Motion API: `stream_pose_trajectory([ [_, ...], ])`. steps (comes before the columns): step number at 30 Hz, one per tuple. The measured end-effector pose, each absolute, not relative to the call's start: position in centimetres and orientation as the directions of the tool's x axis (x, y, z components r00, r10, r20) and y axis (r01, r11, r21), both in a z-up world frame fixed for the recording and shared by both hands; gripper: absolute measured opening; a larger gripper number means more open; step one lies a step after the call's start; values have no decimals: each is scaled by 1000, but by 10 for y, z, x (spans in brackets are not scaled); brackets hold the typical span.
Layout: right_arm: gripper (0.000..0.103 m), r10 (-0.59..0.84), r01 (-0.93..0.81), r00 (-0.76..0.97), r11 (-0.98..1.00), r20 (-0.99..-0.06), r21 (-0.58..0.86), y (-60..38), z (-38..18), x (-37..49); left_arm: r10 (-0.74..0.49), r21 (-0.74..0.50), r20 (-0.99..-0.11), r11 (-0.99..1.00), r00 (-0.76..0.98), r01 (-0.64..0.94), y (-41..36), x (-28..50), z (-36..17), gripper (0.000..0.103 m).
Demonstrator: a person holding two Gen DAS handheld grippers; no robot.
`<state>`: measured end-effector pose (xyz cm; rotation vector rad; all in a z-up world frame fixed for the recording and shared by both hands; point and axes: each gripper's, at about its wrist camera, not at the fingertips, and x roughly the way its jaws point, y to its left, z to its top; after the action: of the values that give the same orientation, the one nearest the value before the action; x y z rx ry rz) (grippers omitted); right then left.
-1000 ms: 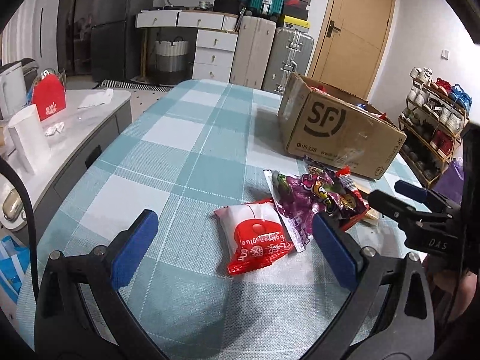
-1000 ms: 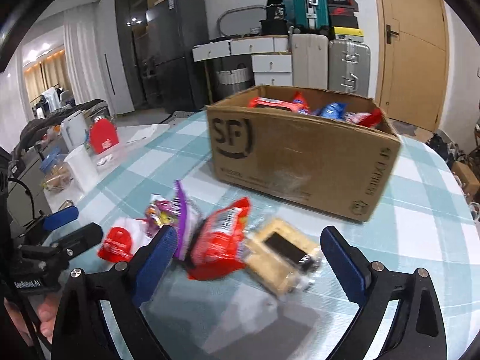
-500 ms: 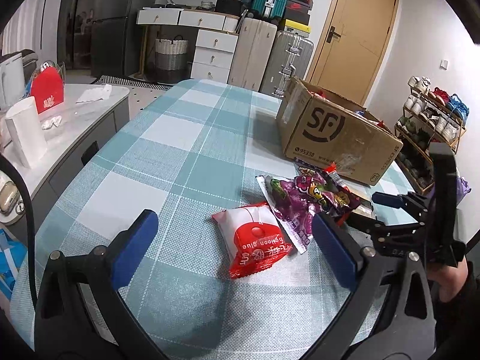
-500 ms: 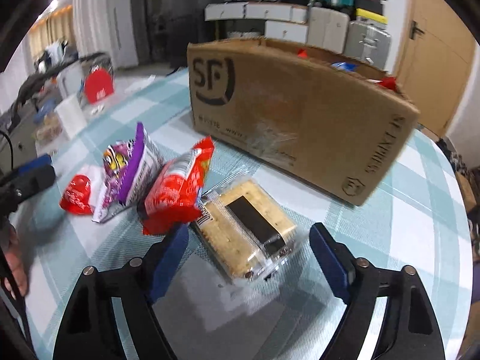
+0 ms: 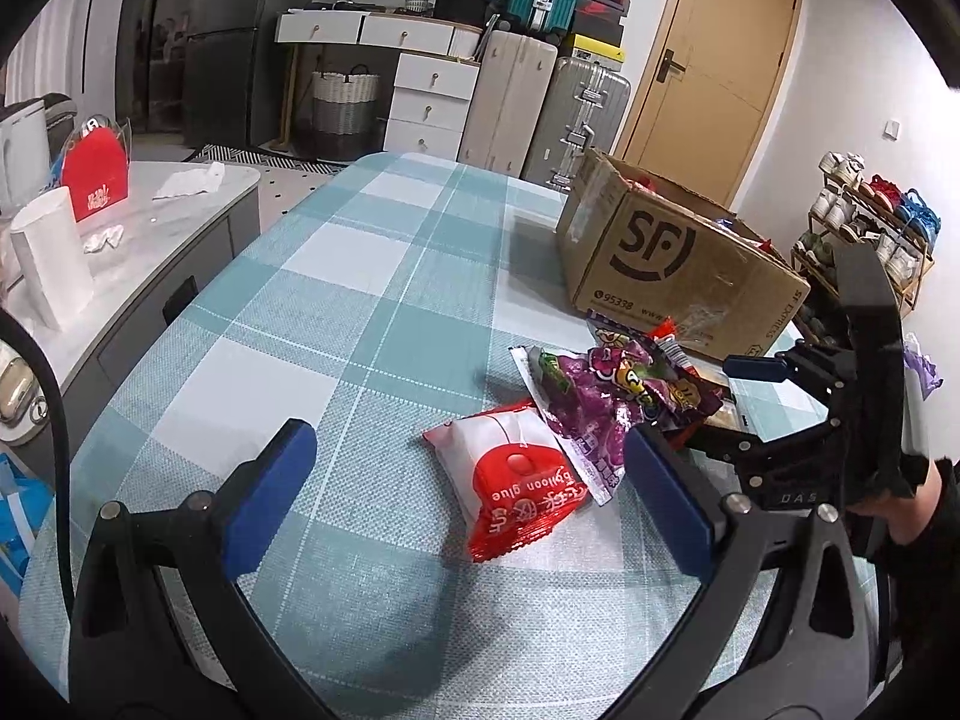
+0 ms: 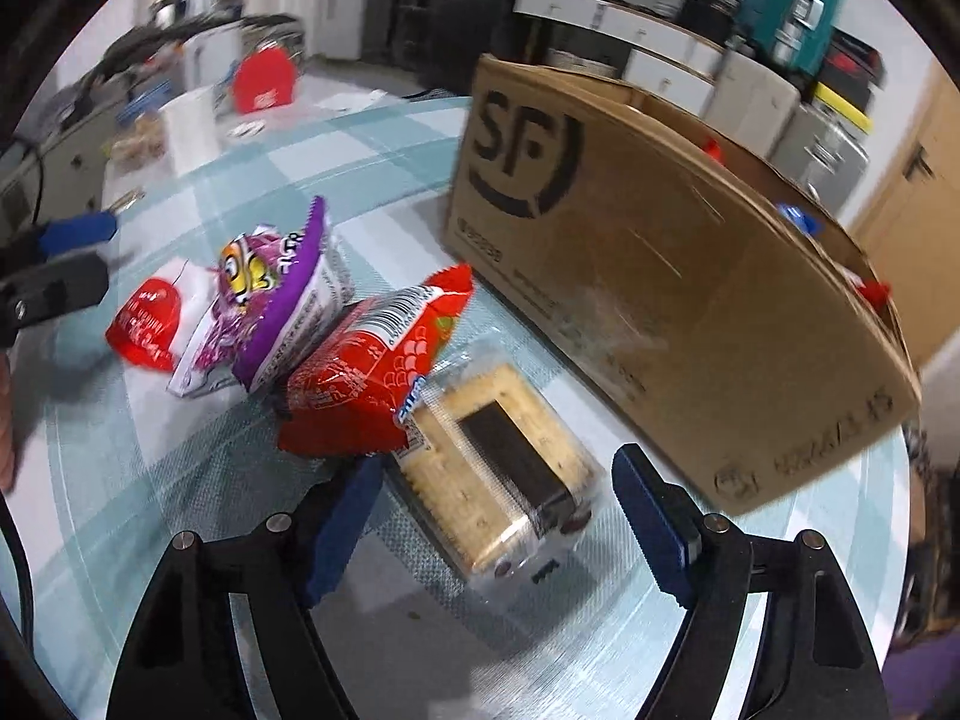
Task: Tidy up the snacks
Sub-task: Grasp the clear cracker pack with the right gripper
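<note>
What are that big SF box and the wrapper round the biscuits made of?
The box looks like brown cardboard, matte, with scuffed faces and printed ink. The biscuit wrapper seems to be clear glossy plastic film: the crackers show through and it glints.

Cardboard box (image 6: 660,276) contents mostly hidden behind its wall; background furniture motion-blurred.

The cardboard box (image 5: 672,264) bore a large black "SF" logo, with "95338" printed below it and "SF EXPRESS" running along its right edge; the same "SF" showed on it in the right wrist view. The red-and-white snack packet (image 5: 516,486) carried "balloon glue", read upside down. The right gripper (image 5: 798,420) body showed the letters "DAS".
</note>
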<state>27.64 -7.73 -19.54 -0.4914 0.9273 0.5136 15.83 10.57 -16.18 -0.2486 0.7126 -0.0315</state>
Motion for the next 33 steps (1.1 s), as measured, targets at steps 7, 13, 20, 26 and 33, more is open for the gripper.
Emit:
stream_pose_trajectory([
  [7,80,252,-648,424,756,-870,-97,-81,-195,286,-117,-238,-641,970,758,-52,105,157,-162,102],
  [13,67,282,-637,401,770,-872,-44,-93,-189,272,-115,-243,-642,968,758,-59,105,157,-163,102],
  [20,60,313,-619,386,785,-868,7,-101,-182,244,-111,-239,-638,969,762,-59,105,156,-162,102],
  [26,60,326,-637,358,771,-875,27,-100,-178,219,-111,-240,-639,969,762,-60,106,156,-162,102],
  [33,68,293,-693,330,720,-898,-20,-91,-186,221,-109,-242,-642,968,759,-66,107,155,-163,102],
])
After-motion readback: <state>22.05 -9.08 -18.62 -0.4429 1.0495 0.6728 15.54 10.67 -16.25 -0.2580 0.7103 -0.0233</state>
